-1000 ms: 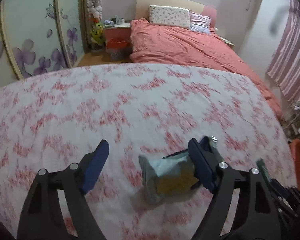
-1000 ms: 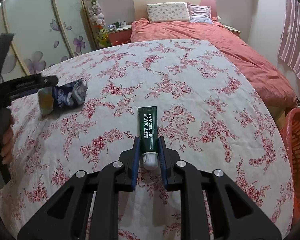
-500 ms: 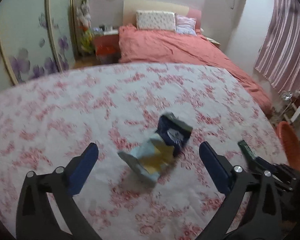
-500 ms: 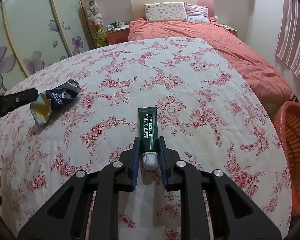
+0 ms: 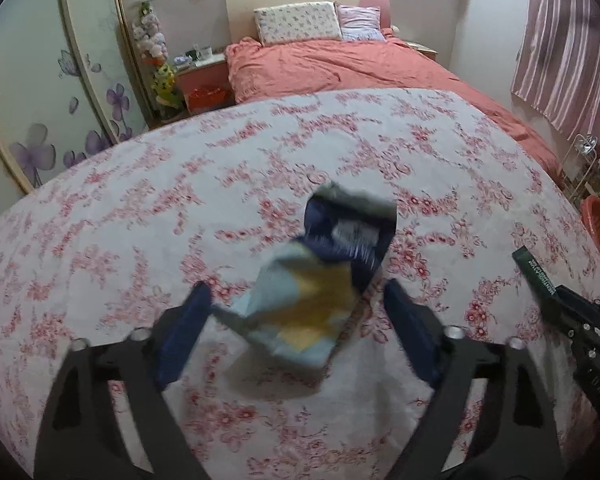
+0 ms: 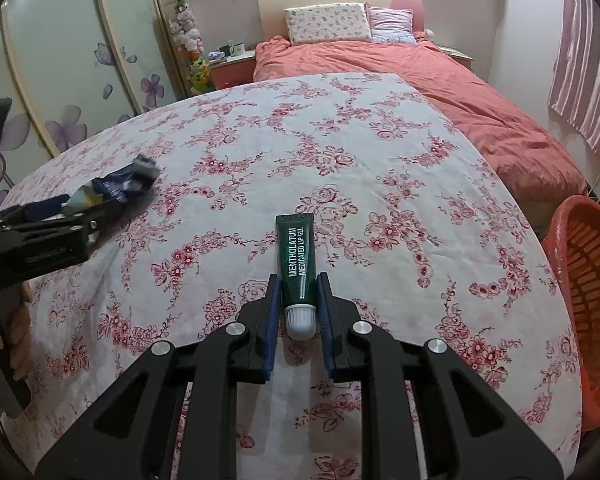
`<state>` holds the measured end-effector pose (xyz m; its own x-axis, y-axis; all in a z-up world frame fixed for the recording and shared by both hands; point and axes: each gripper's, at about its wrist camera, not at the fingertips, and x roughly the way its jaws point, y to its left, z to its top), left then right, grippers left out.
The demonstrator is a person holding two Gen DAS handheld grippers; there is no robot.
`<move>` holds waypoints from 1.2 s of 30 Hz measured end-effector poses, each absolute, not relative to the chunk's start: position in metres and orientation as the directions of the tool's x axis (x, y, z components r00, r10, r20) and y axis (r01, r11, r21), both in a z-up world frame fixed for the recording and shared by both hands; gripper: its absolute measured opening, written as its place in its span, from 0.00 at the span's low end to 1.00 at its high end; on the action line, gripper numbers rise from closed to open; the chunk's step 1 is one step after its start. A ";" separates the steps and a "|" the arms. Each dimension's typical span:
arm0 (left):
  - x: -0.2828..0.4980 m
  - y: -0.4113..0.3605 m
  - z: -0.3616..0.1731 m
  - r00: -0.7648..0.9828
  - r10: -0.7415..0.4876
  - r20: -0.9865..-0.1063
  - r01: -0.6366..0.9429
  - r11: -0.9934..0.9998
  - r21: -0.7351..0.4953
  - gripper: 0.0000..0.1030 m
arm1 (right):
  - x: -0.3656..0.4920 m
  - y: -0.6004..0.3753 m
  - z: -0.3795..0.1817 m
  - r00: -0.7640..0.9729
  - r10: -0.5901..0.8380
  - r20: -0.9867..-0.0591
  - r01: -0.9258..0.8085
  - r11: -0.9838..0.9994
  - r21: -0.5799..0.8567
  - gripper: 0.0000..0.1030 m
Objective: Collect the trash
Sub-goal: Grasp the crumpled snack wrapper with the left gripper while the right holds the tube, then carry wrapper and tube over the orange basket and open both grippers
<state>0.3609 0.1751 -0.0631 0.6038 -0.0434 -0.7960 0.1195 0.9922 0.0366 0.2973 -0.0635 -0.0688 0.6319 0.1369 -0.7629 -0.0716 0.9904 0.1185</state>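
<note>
Left wrist view: left gripper (image 5: 296, 320) spread wide, not grasping, around crumpled, glossy blue-and-yellow wrapper (image 5: 320, 284), blurred, on floral cloth (image 5: 180, 184). Right wrist view: right gripper (image 6: 298, 306) clenched on smooth dark-green tube (image 6: 297, 258) with ribbed white cap, above cloth; orange slotted plastic basket (image 6: 584, 280) at right.

Motion blur smears the crumpled wrapper (image 5: 324, 280); the orange basket (image 6: 584, 304) is cut off at the edge.

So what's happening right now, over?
Right gripper shut on green lip gel tube. Left gripper open around crumpled blue-yellow wrapper. Orange plastic basket at right, path unobstructed.
</note>
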 end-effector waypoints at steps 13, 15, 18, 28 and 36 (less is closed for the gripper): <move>0.368 0.168 -0.062 0.617 -0.049 -0.786 0.078 0.997 -0.001 0.83 | 0.292 -0.072 -0.069 0.634 0.142 -0.760 -0.067 0.989 0.129 0.18; 0.370 0.163 -0.063 0.617 -0.045 -0.786 0.090 0.996 0.013 0.73 | 0.291 -0.072 -0.068 0.633 0.143 -0.761 -0.068 0.989 0.129 0.18; 0.372 0.158 -0.067 0.606 -0.058 -0.793 0.115 0.993 0.015 0.50 | 0.290 -0.075 -0.068 0.636 0.142 -0.758 -0.065 0.989 0.130 0.18; 0.353 0.147 -0.052 0.665 -0.115 -0.738 0.171 0.985 0.001 0.26 | 0.277 -0.094 -0.059 0.669 0.135 -0.731 -0.040 0.988 0.147 0.18; 0.326 0.119 -0.025 0.698 -0.173 -0.695 0.232 0.973 -0.009 0.25 | 0.256 -0.120 -0.040 0.728 0.113 -0.676 -0.006 0.987 0.159 0.18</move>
<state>0.3256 0.1195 -0.0252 0.6977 -0.1731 -0.6951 0.2321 0.9726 -0.0093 0.2563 -0.1197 -0.0398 0.7284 0.1134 -0.6757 -0.0064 0.9873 0.1588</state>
